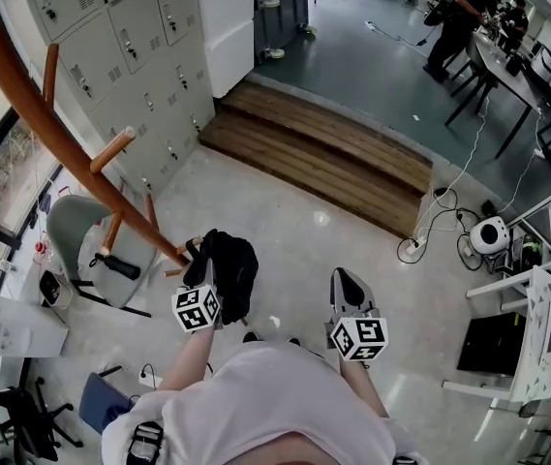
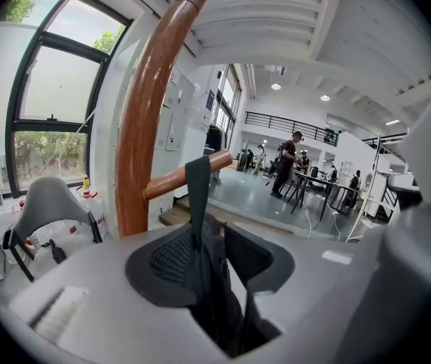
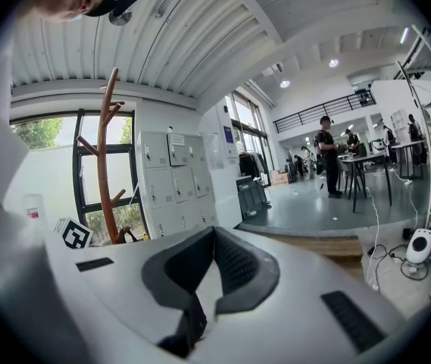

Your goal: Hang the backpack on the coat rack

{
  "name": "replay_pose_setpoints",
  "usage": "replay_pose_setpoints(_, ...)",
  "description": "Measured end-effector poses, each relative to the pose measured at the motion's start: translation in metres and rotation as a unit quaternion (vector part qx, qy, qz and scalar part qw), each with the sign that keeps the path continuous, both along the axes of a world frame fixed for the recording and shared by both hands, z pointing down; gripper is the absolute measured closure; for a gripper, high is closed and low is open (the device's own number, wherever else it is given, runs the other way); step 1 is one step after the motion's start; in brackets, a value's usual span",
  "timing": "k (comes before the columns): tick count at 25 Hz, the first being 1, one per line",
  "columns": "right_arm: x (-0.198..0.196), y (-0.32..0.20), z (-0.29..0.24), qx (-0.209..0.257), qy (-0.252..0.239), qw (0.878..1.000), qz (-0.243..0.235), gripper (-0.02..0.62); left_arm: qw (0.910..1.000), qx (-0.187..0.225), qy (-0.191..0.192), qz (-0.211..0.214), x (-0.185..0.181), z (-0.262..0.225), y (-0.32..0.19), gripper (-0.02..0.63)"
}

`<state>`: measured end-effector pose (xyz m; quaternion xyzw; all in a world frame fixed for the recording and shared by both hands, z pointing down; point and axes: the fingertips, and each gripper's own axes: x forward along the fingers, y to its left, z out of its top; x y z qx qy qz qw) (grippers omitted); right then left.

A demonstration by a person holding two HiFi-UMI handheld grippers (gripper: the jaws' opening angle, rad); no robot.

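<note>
Left gripper (image 2: 209,232) stands partly spread, the black fabric backpack strap (image 2: 198,184) loose between its jaws and draped over the brown wooden coat-rack peg (image 2: 168,182). To the right, the right gripper (image 3: 213,233) is pressed together, empty.

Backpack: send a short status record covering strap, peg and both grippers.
backpack: black, beside rack
strap: over low peg, running down between left jaws
left gripper: jaws apart, gap beside strap
right gripper: jaws together, empty, away from rack
status: strap on peg; left gripper not yet withdrawn
</note>
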<state>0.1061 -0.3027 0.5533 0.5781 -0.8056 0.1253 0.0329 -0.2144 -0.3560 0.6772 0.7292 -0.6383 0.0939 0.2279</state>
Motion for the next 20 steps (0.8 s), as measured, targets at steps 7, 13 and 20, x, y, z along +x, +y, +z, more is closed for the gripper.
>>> replay_pose_setpoints(7, -0.008, -0.001, 0.002, -0.003, 0.0, 1.0, -0.004, 0.586, 0.9998, -0.003, -0.003, -0.02, -0.006, -0.006, 0.006, 0.388)
replay_pose_setpoints(13, -0.004, 0.0, 0.001, -0.004, 0.001, 1.0, -0.003, 0.586, 0.9979, 0.05, -0.036, -0.016, -0.012, -0.044, 0.006, 0.373)
replay_pose_setpoints(20, 0.0, 0.005, 0.0, -0.001, 0.0, 1.0, -0.002, 0.586, 0.9844, 0.168, -0.045, 0.026, 0.013, -0.124, -0.003, 0.373)
